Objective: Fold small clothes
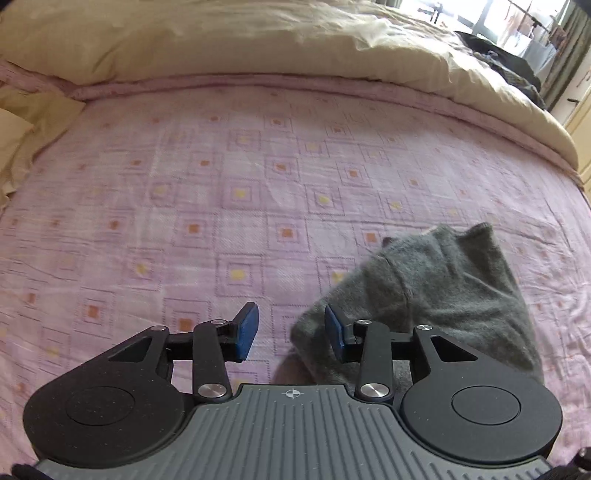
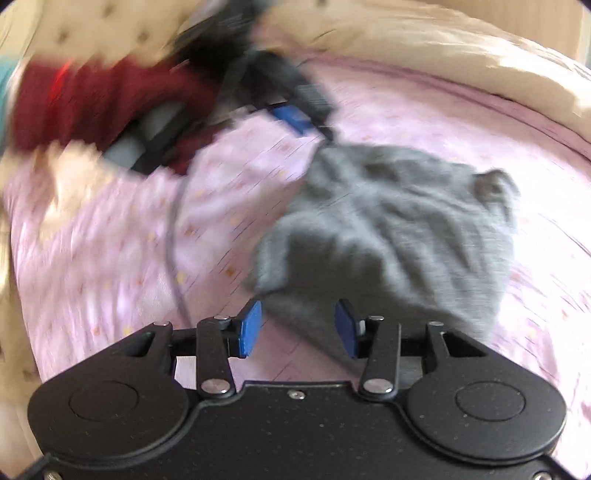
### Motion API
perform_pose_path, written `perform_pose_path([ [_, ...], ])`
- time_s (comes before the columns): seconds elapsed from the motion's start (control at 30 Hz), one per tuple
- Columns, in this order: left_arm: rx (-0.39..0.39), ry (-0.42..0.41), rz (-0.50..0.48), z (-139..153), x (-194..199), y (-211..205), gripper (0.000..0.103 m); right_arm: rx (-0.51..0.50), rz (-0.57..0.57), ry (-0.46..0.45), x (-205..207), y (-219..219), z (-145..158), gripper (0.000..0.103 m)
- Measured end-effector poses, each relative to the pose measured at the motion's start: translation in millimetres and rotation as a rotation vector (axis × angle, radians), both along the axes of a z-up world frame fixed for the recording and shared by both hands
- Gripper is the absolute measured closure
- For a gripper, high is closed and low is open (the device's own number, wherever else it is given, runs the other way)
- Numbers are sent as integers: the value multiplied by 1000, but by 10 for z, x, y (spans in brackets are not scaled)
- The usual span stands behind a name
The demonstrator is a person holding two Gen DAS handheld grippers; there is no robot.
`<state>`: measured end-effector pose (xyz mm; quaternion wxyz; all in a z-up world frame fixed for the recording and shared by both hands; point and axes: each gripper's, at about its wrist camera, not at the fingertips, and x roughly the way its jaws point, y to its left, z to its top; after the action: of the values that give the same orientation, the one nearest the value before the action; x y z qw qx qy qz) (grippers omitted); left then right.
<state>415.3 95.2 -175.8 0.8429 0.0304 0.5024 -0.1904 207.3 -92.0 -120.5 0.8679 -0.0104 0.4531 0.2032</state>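
Lying rumpled on pink bedspread [image 1: 221,184] — grey garment [image 1: 443,288], grippers apart.

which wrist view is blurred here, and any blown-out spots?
Right wrist view: heavy motion smear across the grey garment, the pink bedspread and the dark red sleeve; only the right gripper itself is sharp. Left wrist view: crisp throughout, fisheye bowing the bed edge, with the window top right blown out white.
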Motion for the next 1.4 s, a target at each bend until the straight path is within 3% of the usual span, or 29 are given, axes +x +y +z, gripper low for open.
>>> perform_pose_path([
  [0.1,-53,-52,8,234,-181,39,64,48,-105,0,107,-220,36,49],
  [0.2,-79,-79,-47,397,-467,-70,64,40,-166,21,271,-264,-15,49],
  [0.43,-128,8,-165,318,-1130,-291,63,15,-175,57,289,-375,-132,49],
  [0.53,-104,64,-208,139,-1297,-293,62,5,-161,69,236,-381,-164,49],
  [0.67,-78,182,-122,-129,-1263,-104,62,-67,-165,110,223,-423,-320,49],
  [0.87,-38,306,140,-462,-1049,420,53,-83,-281,214,223,-722,-556,48],
  [0.97,35,300,149,-427,-1036,495,53,-62,-305,216,173,-795,-516,47],
  [1.03,43,256,172,-289,-1066,534,53,-39,-305,185,133,-806,-411,46],
  [1.23,-37,19,94,317,-1211,250,52,16,-327,98,136,-825,-150,46],
  [1.4,-55,-25,-23,263,-1191,-258,52,10,-323,84,210,-807,-114,46],
])
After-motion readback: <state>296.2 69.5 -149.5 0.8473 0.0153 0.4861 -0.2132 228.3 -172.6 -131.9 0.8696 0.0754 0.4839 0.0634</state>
